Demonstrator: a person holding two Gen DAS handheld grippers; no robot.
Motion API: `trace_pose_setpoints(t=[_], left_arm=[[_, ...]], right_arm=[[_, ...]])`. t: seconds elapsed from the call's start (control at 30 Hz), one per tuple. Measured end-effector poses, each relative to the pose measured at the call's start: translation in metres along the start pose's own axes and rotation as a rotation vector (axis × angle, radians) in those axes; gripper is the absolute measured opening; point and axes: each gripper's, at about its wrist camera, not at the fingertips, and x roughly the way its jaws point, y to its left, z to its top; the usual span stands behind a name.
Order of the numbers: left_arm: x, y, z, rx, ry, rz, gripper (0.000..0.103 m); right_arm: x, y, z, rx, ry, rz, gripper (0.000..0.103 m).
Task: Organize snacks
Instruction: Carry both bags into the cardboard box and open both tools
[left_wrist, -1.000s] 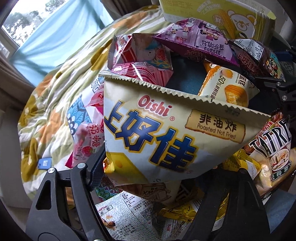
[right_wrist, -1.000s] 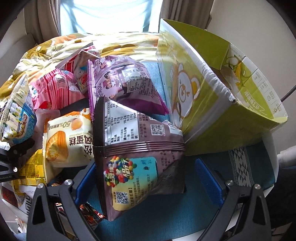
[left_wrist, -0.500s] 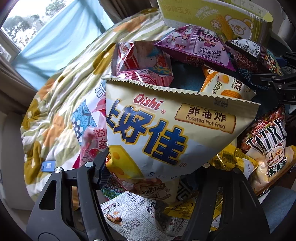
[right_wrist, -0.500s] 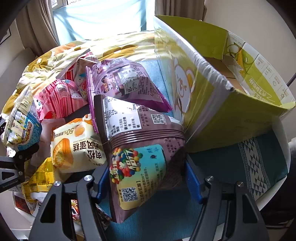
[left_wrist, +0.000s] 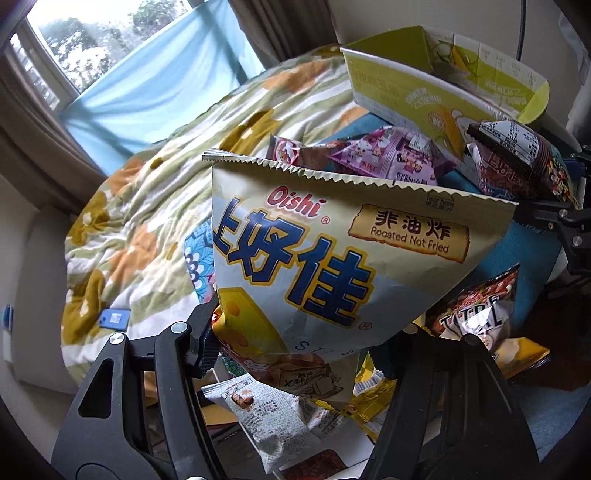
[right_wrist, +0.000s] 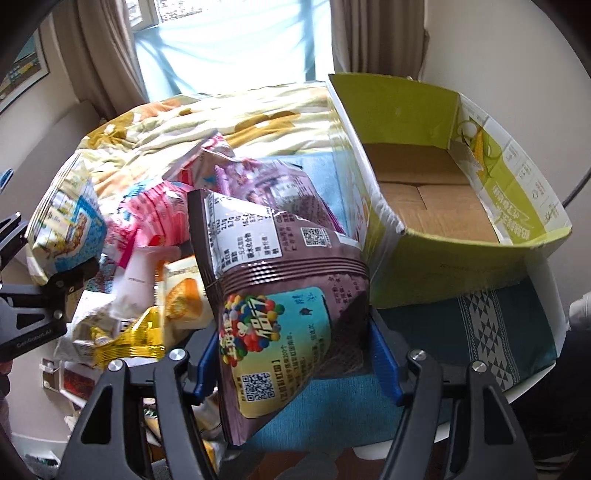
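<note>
The right hand-held gripper (right_wrist: 295, 363) is clamped on the lower part of a brown chocolate-candy bag (right_wrist: 273, 295), its blue pads pressing both sides, the bag's long axis running up and away from the jaws; the open green carton (right_wrist: 461, 258) stands just to the right of that bag and slightly beyond it, its brown floor bare, so the coming move looks like a short carry rightward over the near wall; the left hand-held gripper (left_wrist: 299, 350) grips the bottom of a cream Oishi chip bag (left_wrist: 332, 258), lifted clear of the snack pile (left_wrist: 295, 410); from the left the carton (left_wrist: 424, 92) lies far ahead and right, beyond the other bags, so the right hand is nearer.
</note>
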Motion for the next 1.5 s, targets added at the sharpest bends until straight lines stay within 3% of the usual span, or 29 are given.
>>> trace_pose_setpoints(t=[0.4, 0.6, 0.77, 1.03, 1.2, 1.4, 1.5], left_arm=[[-0.065, -0.02, 0.059, -0.169, -0.109, 0.063, 0.061], [-0.08, -0.038, 0.104, -0.228, -0.172, 0.028, 0.061], [-0.069, -0.052, 0.15, -0.253, -0.176, -0.014, 0.061], [-0.023, -0.063, 0.226, -0.194, -0.182, -0.072, 0.061], [0.035, -0.066, 0.276, -0.176, -0.142, -0.122, 0.061], [0.104, -0.075, 0.316, -0.152, -0.05, -0.234, 0.061], [0.125, -0.081, 0.325, -0.128, -0.013, -0.242, 0.072]], right_arm=[[-0.087, -0.024, 0.04, -0.138, -0.194, 0.142, 0.064], [-0.119, -0.066, 0.068, -0.188, -0.267, 0.137, 0.064], [-0.13, -0.109, 0.096, -0.163, -0.314, 0.132, 0.064], [-0.098, -0.16, 0.141, -0.152, -0.26, 0.052, 0.065], [-0.079, -0.186, 0.163, -0.077, -0.248, 0.055, 0.065], [-0.051, -0.197, 0.184, -0.024, -0.221, 0.021, 0.065], [-0.038, -0.204, 0.197, 0.013, -0.2, 0.01, 0.065]])
